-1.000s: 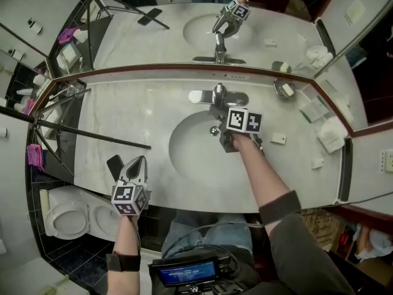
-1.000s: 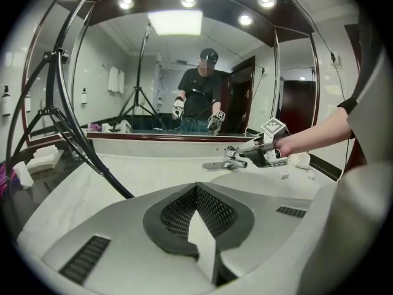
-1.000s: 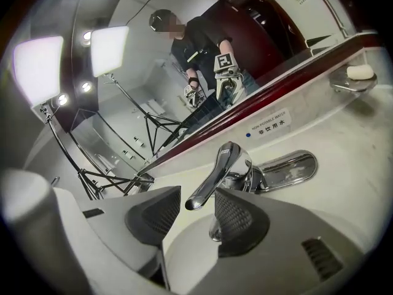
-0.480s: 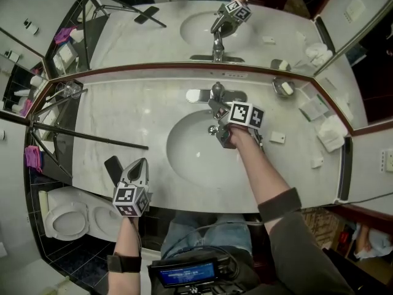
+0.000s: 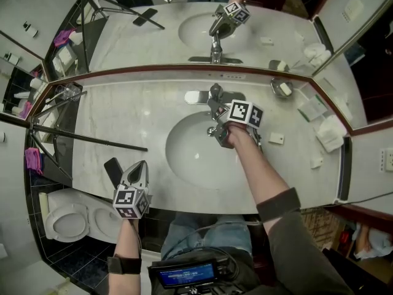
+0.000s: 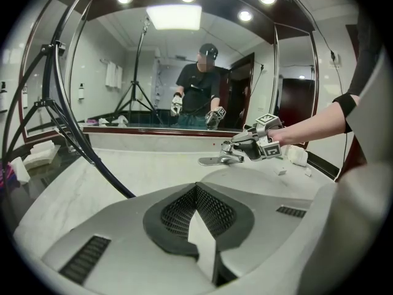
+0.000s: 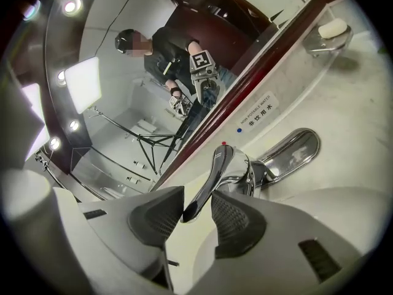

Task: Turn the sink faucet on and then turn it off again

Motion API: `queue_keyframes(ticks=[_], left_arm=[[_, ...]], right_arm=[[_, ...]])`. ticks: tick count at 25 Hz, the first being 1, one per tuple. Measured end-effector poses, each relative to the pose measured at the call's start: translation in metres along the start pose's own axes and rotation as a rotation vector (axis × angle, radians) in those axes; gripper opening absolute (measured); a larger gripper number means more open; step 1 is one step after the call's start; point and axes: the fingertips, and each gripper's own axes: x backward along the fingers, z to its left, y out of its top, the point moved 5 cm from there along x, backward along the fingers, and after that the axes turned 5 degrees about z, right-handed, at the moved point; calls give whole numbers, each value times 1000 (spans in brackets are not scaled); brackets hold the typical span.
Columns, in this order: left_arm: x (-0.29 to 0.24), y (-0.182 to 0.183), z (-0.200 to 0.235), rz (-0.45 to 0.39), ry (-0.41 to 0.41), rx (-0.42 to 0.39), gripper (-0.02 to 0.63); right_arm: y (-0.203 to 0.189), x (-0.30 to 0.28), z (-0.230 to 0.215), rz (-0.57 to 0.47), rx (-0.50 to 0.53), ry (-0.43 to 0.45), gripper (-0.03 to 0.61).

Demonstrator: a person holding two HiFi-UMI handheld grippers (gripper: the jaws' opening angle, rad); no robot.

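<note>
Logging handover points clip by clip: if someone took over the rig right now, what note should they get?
Left gripper: shut, empty, over the front edge of the counter, left of the sink.
Right gripper: at the faucet; its jaws have just been closing on the lever, pads at its tip.
Done: lever reached and gripped. No water shows in the sink.
Left: probably move the lever to start the water, then move it back to shut it off.

A marble counter (image 5: 123,121), wide mirror (image 5: 123,35), toilet (image 5: 67,217) beside.
</note>
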Motion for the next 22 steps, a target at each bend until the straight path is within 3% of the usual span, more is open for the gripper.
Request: queue_keyframes(ticks=[22], left_arm=[[2,4,4,-4,-15,-13,2]], right_arm=[[18,1,4,-35,-93,9,175]])
